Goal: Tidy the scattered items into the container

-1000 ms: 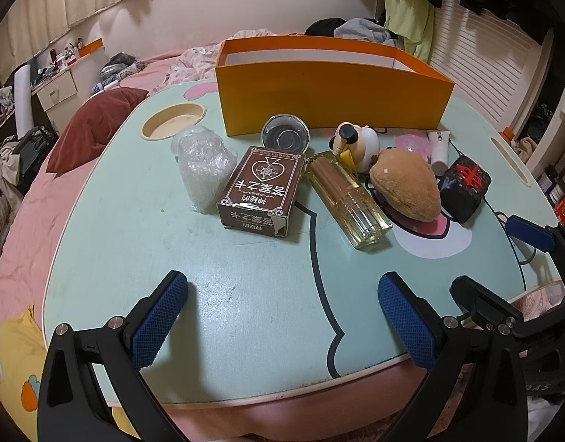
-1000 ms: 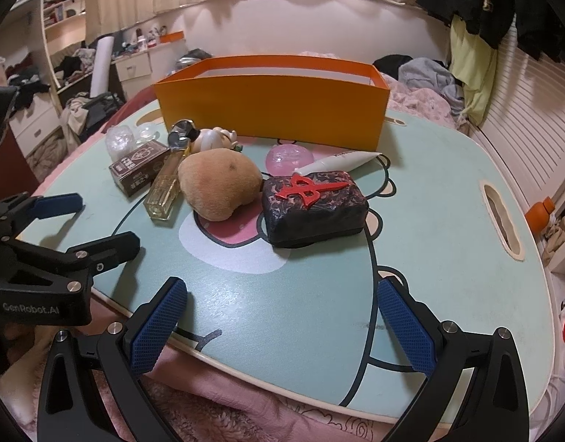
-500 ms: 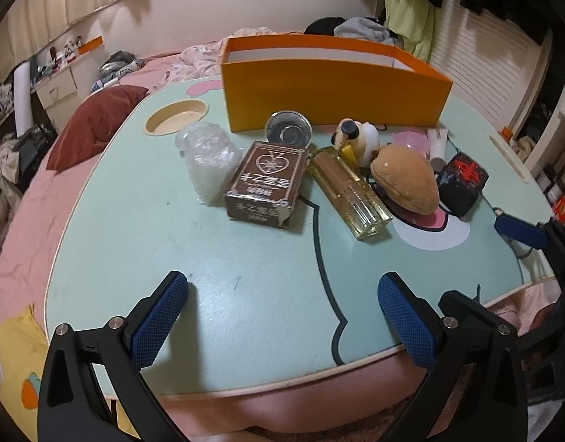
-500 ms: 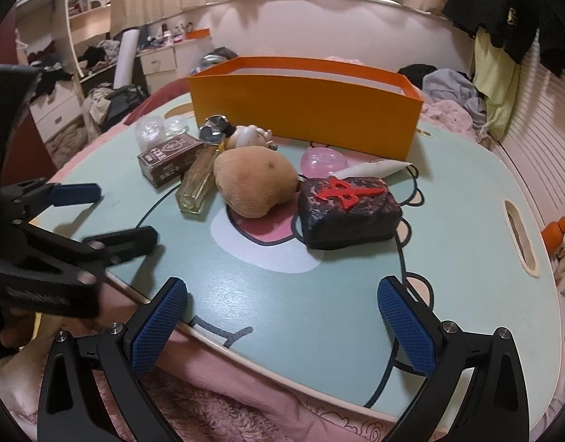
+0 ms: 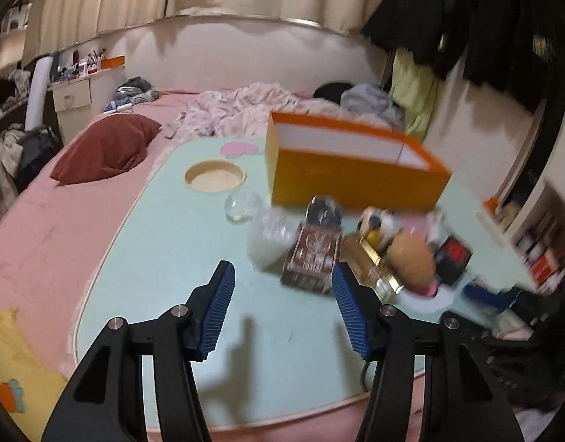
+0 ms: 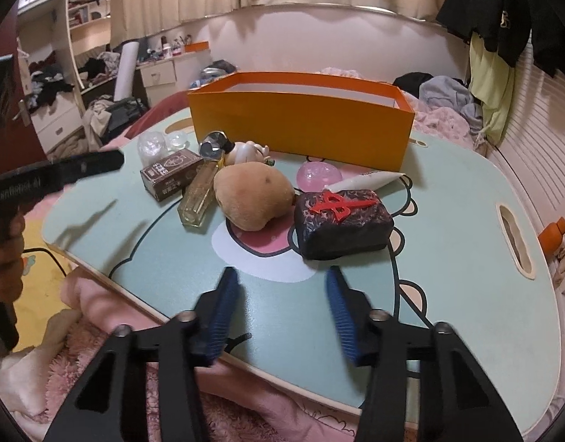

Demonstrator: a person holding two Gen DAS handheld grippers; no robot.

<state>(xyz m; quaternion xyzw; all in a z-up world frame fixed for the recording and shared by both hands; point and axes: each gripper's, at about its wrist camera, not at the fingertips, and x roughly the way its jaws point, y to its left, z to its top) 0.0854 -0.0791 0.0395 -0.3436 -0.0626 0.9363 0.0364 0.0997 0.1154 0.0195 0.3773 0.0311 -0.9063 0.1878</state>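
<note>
Evidently nothing has been packed yet: the orange container (image 6: pixel 301 125) stands at the far side of the mint-green lap table (image 6: pixel 466 258), and every loose item lies in a cluster in front of it. From left to right in the right wrist view sit a brown card box (image 6: pixel 170 176), a glass perfume bottle (image 6: pixel 199 197), a tan plush toy (image 6: pixel 253 199) and a dark pouch with a red emblem (image 6: pixel 343 226), with a pink ball (image 6: pixel 319 175) and a white tube (image 6: pixel 367 180) just behind.

Both tools are empty and their jaws are closing on air. The right gripper (image 6: pixel 280 316) hangs over the near table edge, short of the pouch. The left gripper (image 5: pixel 280 309) points toward the card box, which lies just beyond its right pad.

This looks like the approach before a first pick. The next move calls for reopening the jaws, reaching forward to straddle one item, then closing on it.
</note>
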